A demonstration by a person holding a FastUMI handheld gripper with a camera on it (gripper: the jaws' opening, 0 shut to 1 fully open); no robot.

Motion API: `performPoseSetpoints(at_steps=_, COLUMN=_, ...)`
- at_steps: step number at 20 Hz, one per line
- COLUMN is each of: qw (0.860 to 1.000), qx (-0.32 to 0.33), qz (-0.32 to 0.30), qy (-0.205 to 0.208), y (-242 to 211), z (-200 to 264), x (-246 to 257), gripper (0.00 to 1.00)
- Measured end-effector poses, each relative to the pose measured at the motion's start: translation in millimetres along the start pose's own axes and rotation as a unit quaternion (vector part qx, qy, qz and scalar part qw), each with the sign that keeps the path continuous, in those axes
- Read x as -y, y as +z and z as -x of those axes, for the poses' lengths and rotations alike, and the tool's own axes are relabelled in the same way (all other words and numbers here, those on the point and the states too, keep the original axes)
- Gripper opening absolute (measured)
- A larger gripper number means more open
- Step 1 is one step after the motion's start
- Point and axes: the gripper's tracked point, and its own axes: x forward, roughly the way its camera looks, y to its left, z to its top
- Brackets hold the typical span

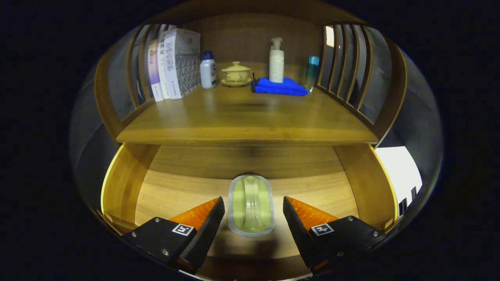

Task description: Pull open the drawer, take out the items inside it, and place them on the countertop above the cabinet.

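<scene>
Your gripper (254,212) stood wide — fingers either side of the green packet (250,205) in the opened drawer (117,183), touching nothing.

A pale green item (250,205) with a grey rim lies in the honey-brown wooden drawer (121,183). On the brown worktop (242,117): a bright blue cloth (279,86), a yellow lidded cup (236,73), a white pump bottle (276,60).

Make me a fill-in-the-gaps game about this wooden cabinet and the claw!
1. The wooden drawer is pulled ____.
2. The pale green oval sponge lies between the fingers of the ____ claw.
3. The white pump bottle stands on a folded ____ cloth.
4. The yellow lidded teacup sits on the ____ above the drawer.

Missing words: open; open; blue; countertop
</scene>
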Motion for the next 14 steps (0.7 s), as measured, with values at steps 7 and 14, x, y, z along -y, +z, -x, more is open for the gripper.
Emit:
performPoseSetpoints(at_steps=7, qw=0.999, qx=-0.04, qz=0.028, qy=-0.009, y=-18.5, z=-19.9, x=-7.4, gripper=0.64)
performPoseSetpoints(at_steps=14, qw=0.999, qx=-0.004, qz=0.032, qy=-0.005, y=-20.2, z=-12.2, x=-7.8, gripper=0.21)
